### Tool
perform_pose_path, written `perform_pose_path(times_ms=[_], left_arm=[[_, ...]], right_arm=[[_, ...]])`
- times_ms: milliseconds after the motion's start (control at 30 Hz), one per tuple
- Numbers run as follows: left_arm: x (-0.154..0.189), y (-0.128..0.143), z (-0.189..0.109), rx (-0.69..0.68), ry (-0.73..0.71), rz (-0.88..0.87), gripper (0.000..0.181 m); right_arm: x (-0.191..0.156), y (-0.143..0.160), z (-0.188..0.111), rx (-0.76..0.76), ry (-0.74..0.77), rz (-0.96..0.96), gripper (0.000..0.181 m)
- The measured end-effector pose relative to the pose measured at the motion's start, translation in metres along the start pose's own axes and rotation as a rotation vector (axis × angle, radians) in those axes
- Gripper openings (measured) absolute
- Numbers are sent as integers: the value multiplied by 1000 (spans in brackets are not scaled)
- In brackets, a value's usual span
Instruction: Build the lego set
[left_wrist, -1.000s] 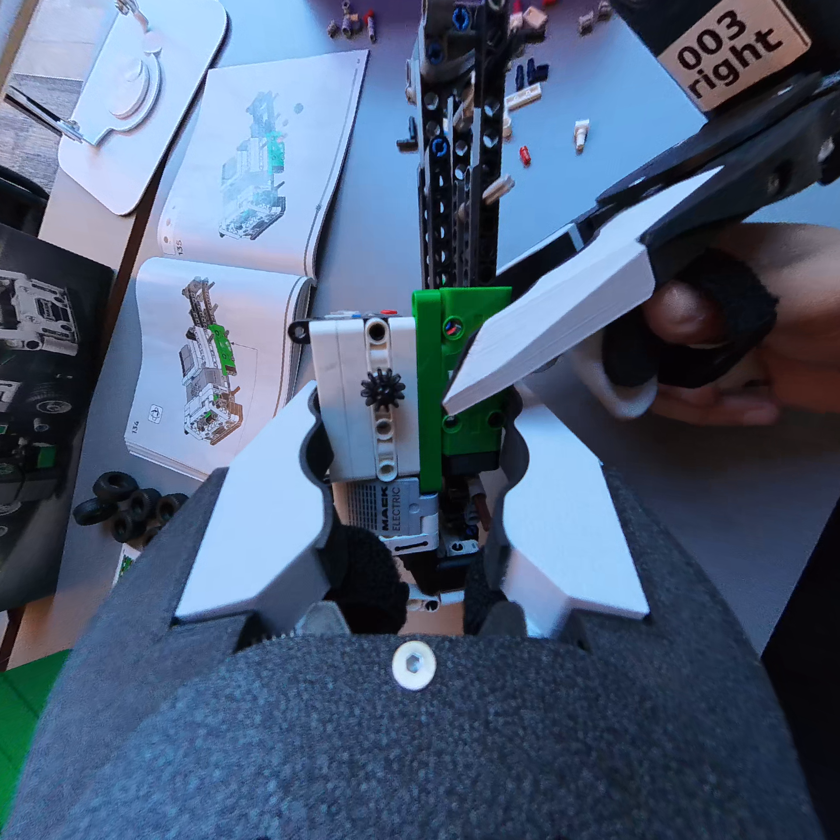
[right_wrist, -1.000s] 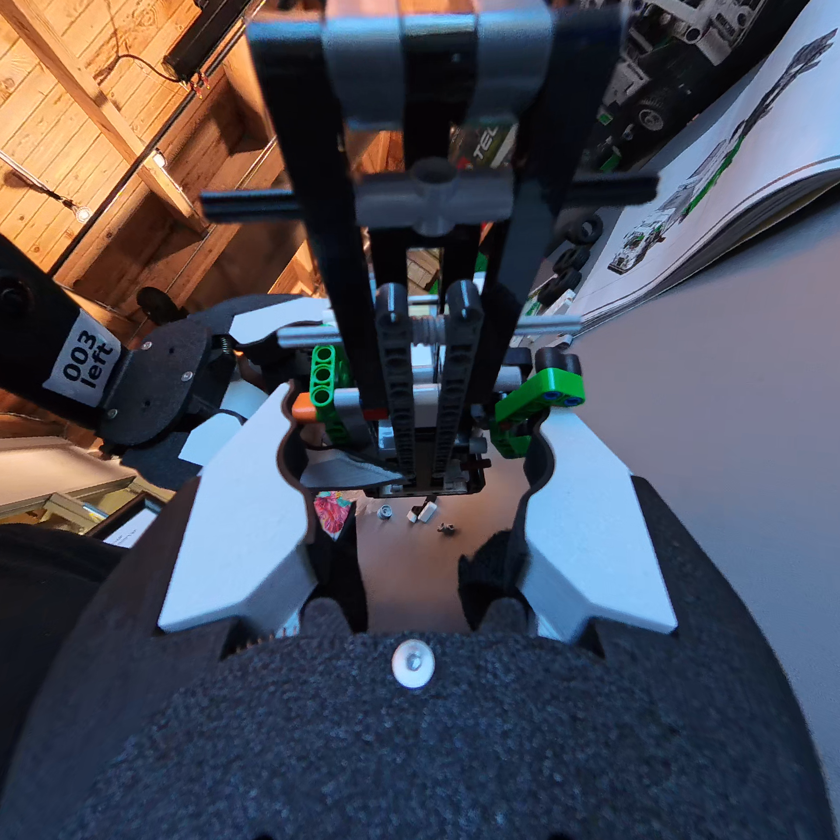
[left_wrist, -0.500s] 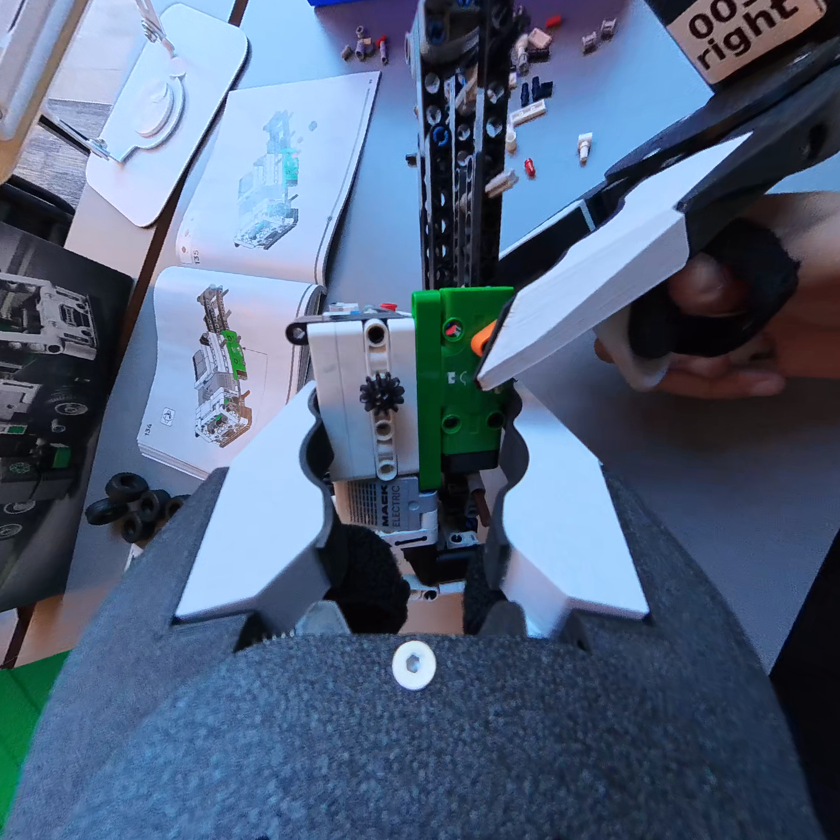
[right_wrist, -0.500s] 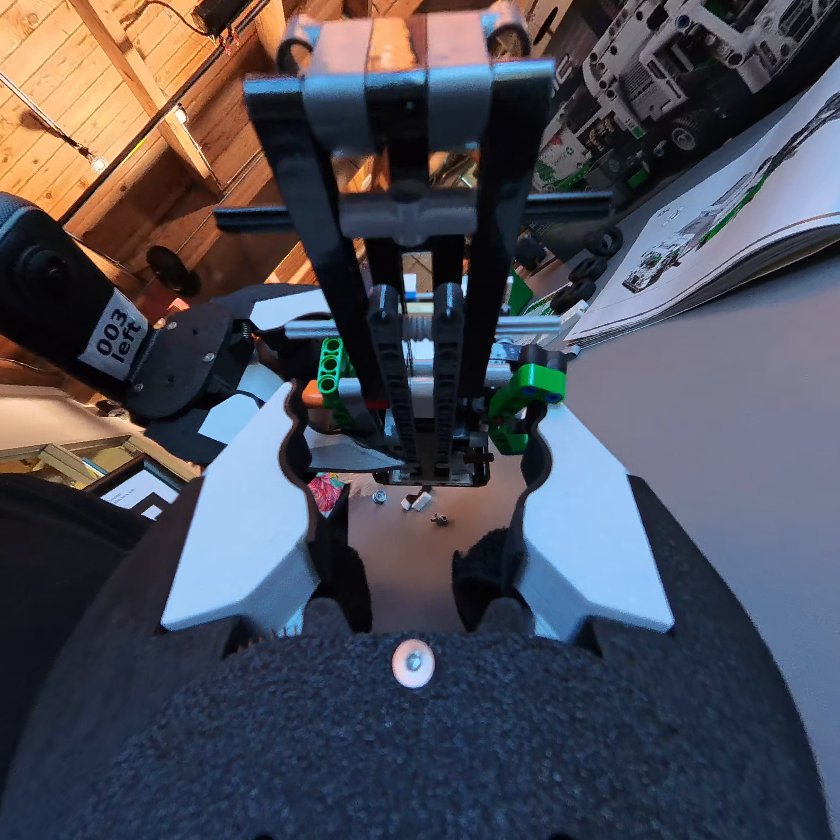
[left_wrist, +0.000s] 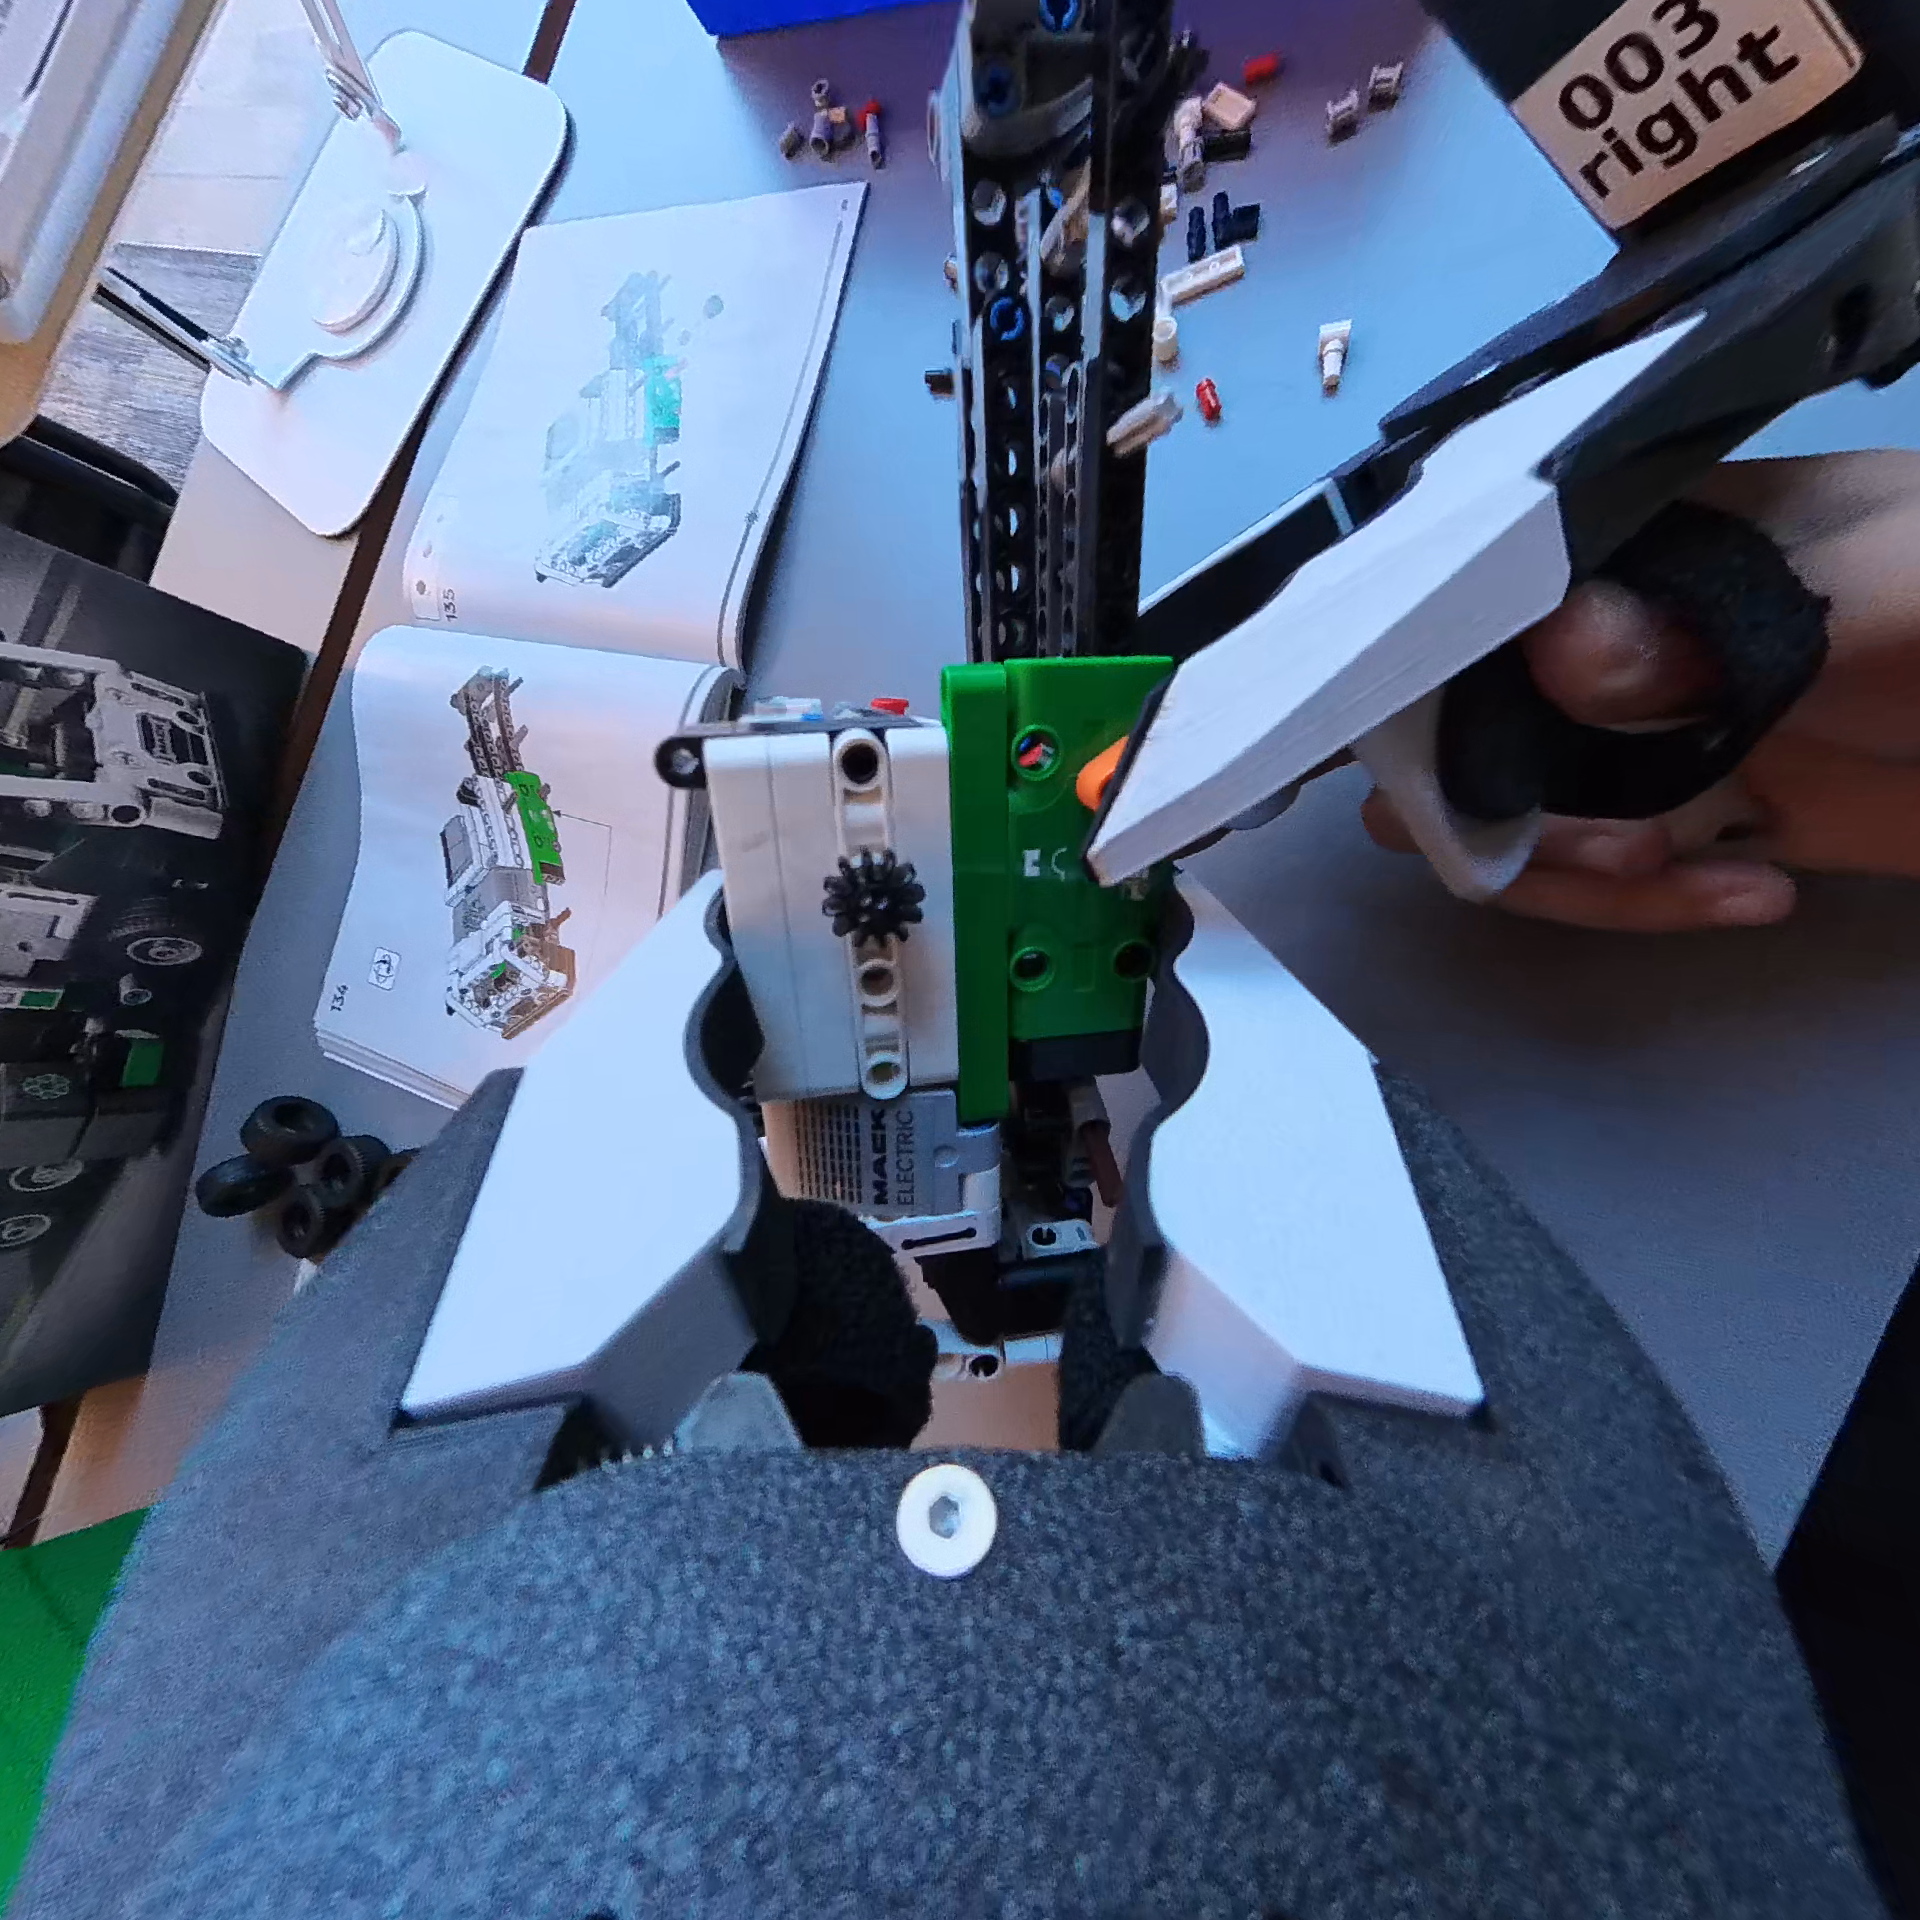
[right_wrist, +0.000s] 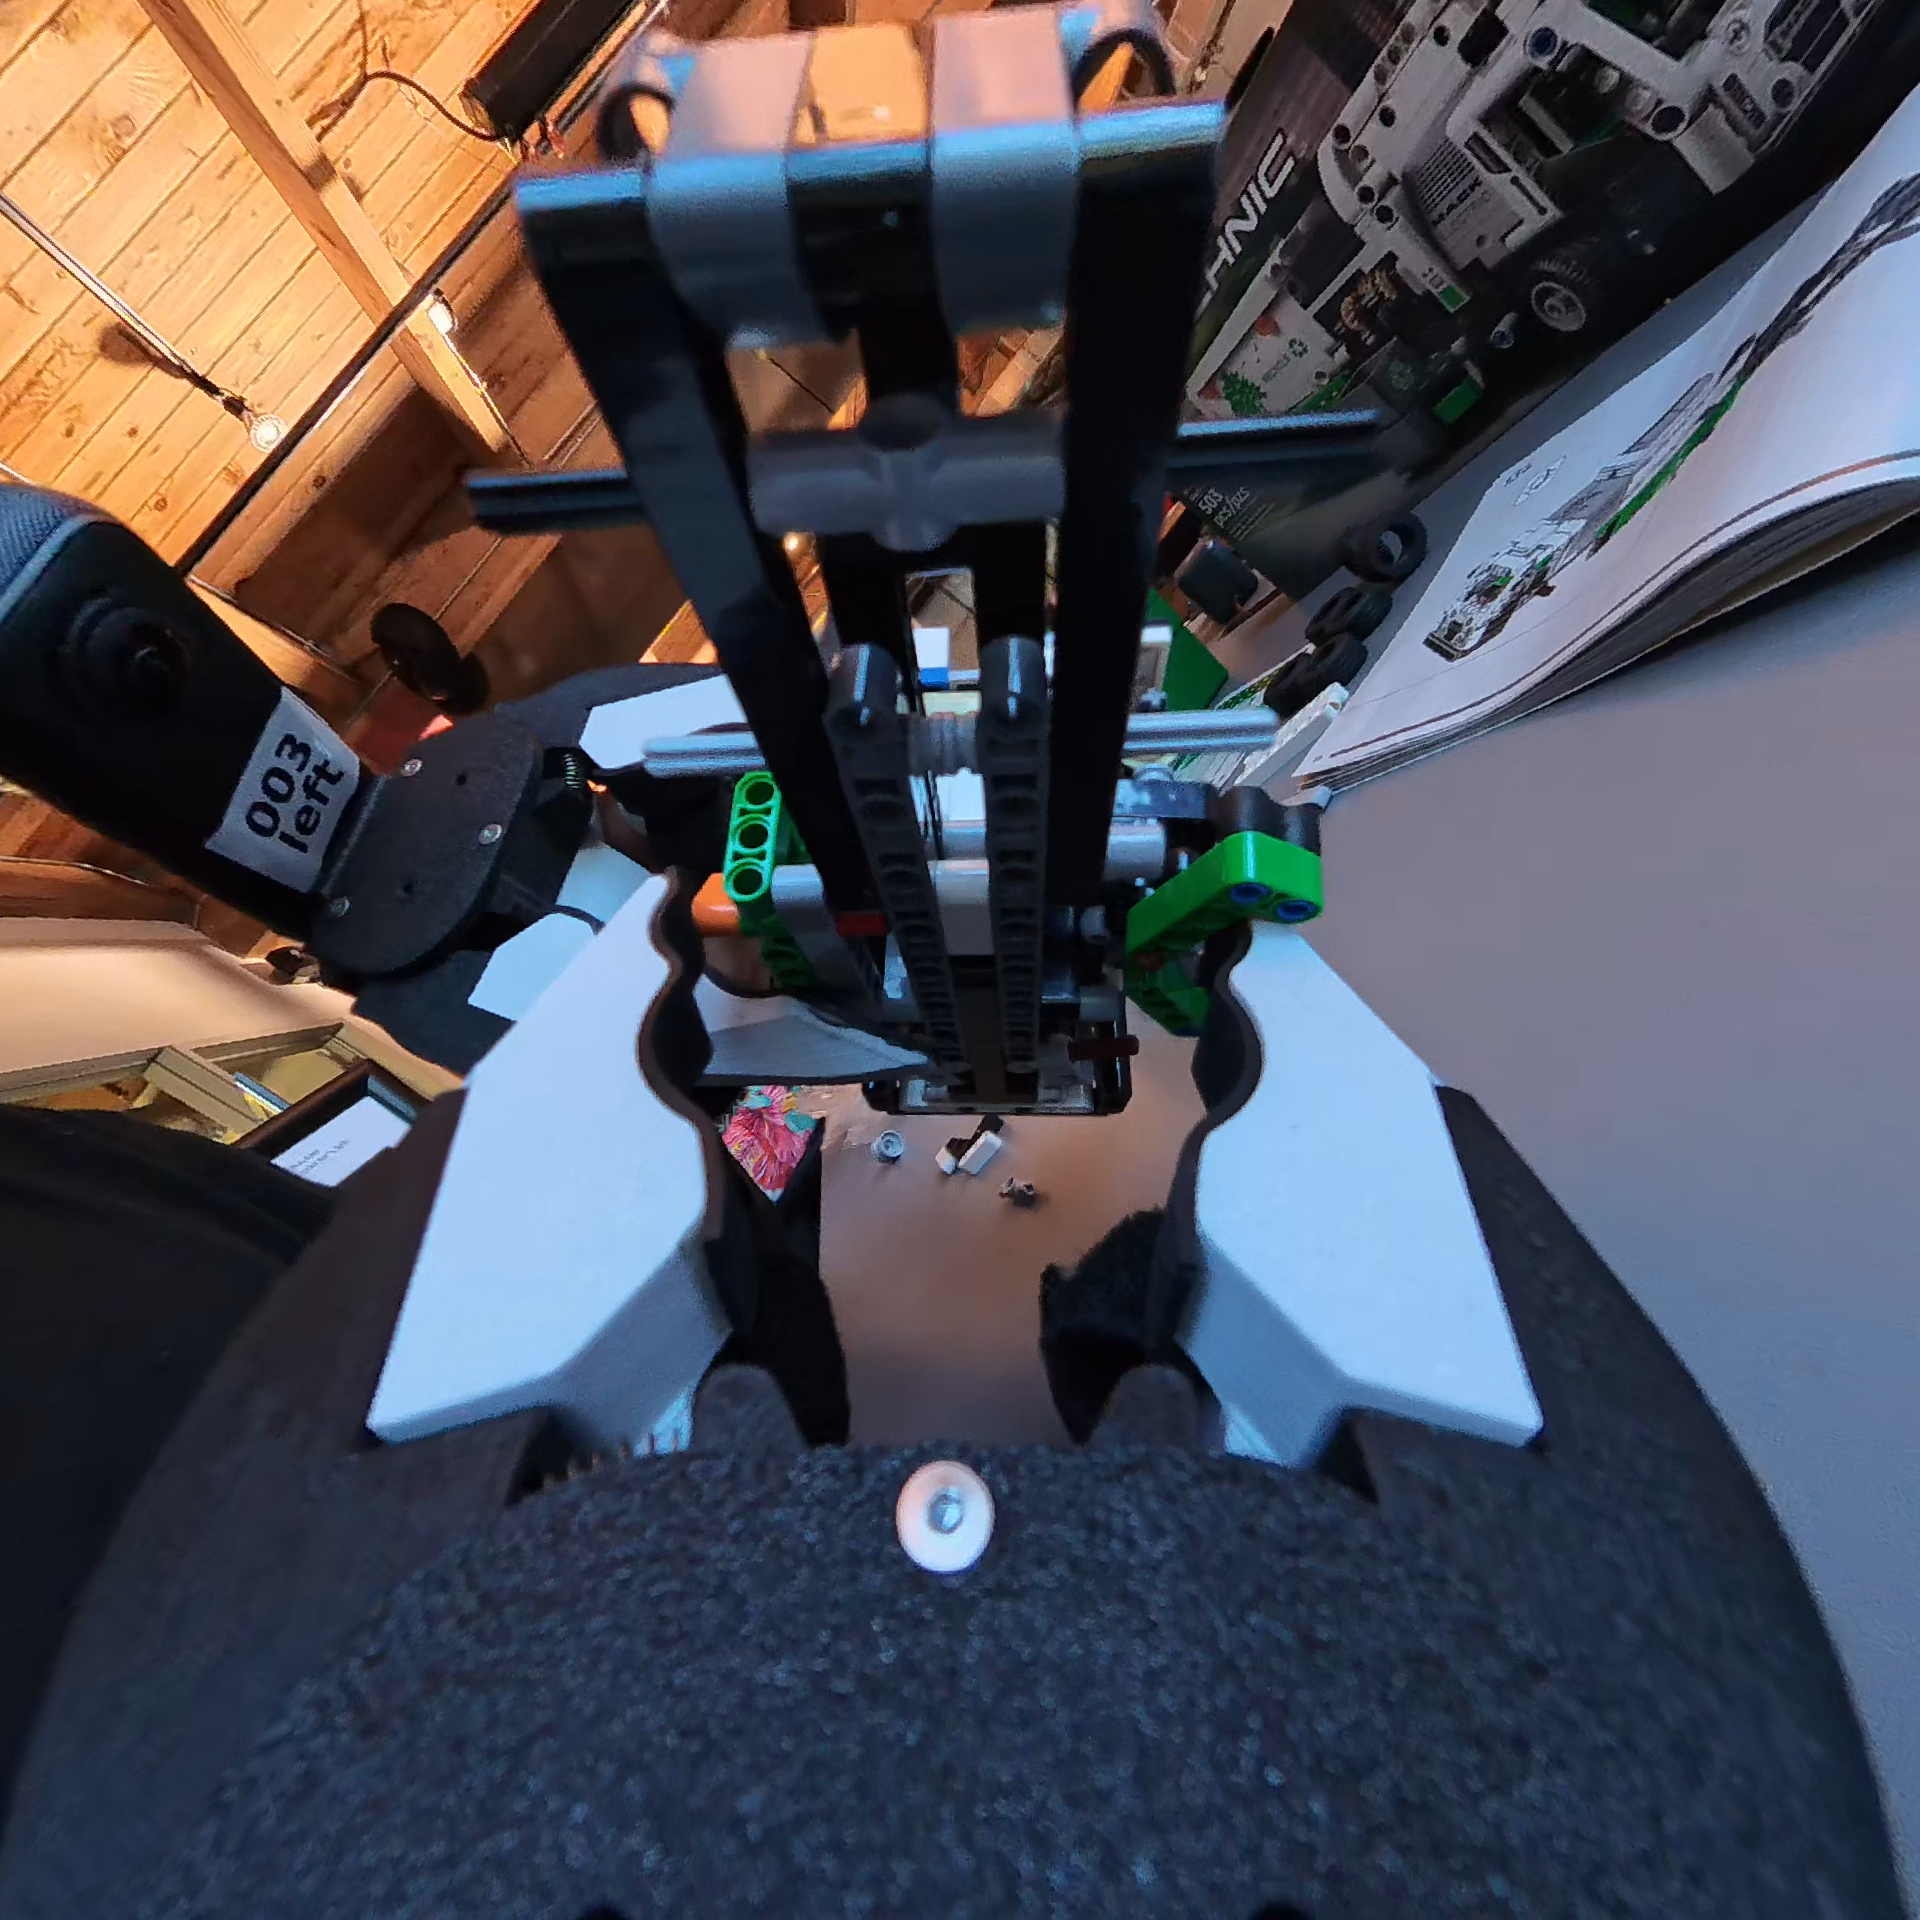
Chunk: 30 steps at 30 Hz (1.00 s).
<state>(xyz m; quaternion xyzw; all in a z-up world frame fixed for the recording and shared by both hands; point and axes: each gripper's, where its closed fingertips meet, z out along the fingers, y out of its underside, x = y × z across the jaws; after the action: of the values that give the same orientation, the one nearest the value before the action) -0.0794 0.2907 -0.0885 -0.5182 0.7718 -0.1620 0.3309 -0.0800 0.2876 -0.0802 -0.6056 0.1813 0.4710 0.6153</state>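
Observation:
The lego model is a long black beam frame (left_wrist: 1049, 416) with a white block (left_wrist: 790, 831) and a green panel (left_wrist: 1049, 935) at its near end. My left gripper (left_wrist: 945, 935) is shut on that end, one finger on the white block and one on the green panel. My right gripper (right_wrist: 951, 935) is shut across the same model from the other side; its fingers meet the green beams (right_wrist: 1226, 883). In the left wrist view its white finger (left_wrist: 1330, 675) lies on the green panel beside an orange piece (left_wrist: 1101, 774). The frame (right_wrist: 717, 520) stretches away from me.
An open instruction booklet (left_wrist: 623, 416) lies left of the model on the grey table (left_wrist: 1558, 1143). Several black tyres (left_wrist: 301, 1164) and the dark set box (left_wrist: 94, 935) are at the left edge. Small loose pieces (left_wrist: 1205, 270) lie at the far end. A hand (left_wrist: 1766, 790) holds the right gripper. The grippers are tip to tip, or close to it.
The right gripper's finger has slid a little to the right along the green panel, uncovering the orange piece. Both grippers keep their hold on the model, which has tilted slightly.

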Motion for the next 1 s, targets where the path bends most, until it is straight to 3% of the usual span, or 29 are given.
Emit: perform_pose_path(times_ms=[33, 333, 533, 800, 900, 1000], left_arm=[[0, -1, 0, 2, -9, 2, 74], [-2, -2, 2, 19, -11, -3, 74], [-20, 9, 8, -33, -118, 35, 74], [-26, 32, 33, -182, -327, 195, 74], [-19, 39, 42, -231, -389, 239, 74], [-12, 37, 46, -238, -448, 291, 73]], right_arm=[[-1, -1, 0, 6, 2, -10, 95], [2, -5, -3, 5, 42, -37, 97], [15, -11, -38, -18, 192, -158, 102], [30, -16, -80, -125, 454, -413, 68], [27, -11, -76, -217, 517, -615, 47], [22, -2, -62, -338, 513, -755, 43]])
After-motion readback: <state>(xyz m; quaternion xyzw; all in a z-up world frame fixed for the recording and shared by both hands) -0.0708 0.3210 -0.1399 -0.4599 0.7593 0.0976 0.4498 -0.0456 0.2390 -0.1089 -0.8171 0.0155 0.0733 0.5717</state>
